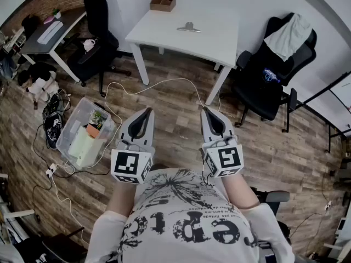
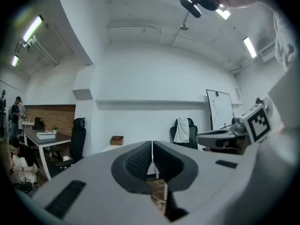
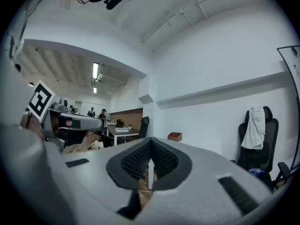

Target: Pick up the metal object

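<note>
A small metal object (image 1: 189,27) lies on the white table (image 1: 164,32) across the room, well ahead of me. Close to my chest I hold both grippers level, pointing toward the table. My left gripper (image 1: 147,112) is shut with nothing between its jaws, and its own view shows the pads (image 2: 140,161) pressed together. My right gripper (image 1: 207,110) is shut and empty too, its pads (image 3: 161,161) meeting in its view. The table's top (image 2: 112,147) just shows past the left jaws; the metal object itself is not visible in either gripper view.
A wooden box (image 1: 163,2) sits at the table's far edge. Black office chairs stand left (image 1: 96,32) and right (image 1: 277,70) of the table. A clear plastic bin (image 1: 85,131) with a plant and cables lies on the wood floor at my left. People sit at desks (image 3: 115,131) farther off.
</note>
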The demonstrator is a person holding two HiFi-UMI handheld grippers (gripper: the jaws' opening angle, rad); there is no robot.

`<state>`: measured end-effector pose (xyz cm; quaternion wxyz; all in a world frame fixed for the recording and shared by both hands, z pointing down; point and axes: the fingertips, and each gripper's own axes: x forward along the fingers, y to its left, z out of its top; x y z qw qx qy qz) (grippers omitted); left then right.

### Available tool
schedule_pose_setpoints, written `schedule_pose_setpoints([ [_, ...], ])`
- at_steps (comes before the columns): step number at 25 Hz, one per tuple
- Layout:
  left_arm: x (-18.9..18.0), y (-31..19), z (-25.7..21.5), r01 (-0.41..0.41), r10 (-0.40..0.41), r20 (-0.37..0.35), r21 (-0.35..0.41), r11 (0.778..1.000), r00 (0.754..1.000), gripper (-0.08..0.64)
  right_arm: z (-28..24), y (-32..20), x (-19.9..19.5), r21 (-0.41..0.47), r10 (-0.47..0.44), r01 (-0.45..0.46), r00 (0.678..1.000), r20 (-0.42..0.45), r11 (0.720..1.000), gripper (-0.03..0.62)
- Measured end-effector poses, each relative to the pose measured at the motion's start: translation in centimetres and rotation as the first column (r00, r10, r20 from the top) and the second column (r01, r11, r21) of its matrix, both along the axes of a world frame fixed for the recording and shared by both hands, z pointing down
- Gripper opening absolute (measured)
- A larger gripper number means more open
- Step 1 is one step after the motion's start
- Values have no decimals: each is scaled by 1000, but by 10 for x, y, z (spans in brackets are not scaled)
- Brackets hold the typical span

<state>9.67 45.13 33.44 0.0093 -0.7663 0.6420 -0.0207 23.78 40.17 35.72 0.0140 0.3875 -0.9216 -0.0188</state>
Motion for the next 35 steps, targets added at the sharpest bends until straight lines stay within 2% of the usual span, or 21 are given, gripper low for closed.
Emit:
schedule_pose_setpoints([
  [10, 3, -10, 4, 1, -1, 0, -3, 1000, 1000, 11, 6, -8, -1, -10, 3, -3, 1000, 3, 1000, -9],
  [15, 4, -19, 5, 5, -5, -2, -21, 1000, 1000, 11, 9, -18, 1, -66, 1, 2, 999, 43, 998, -8],
  [22, -11, -46, 22, 7, -8, -18, -59, 998, 1000, 11, 28, -50, -9, -114, 26, -23, 999, 25, 993, -8],
  [28, -45, -104, 33, -25, 24, -22, -64, 998, 999, 11, 41, -107, -38, -125, 74, -73, 997, 3, 989, -8],
  [35, -114, -219, 26, -96, 94, -40, -68, 993, 995, 11, 33, -211, -100, -125, 154, -155, 988, -19, 980, -8],
])
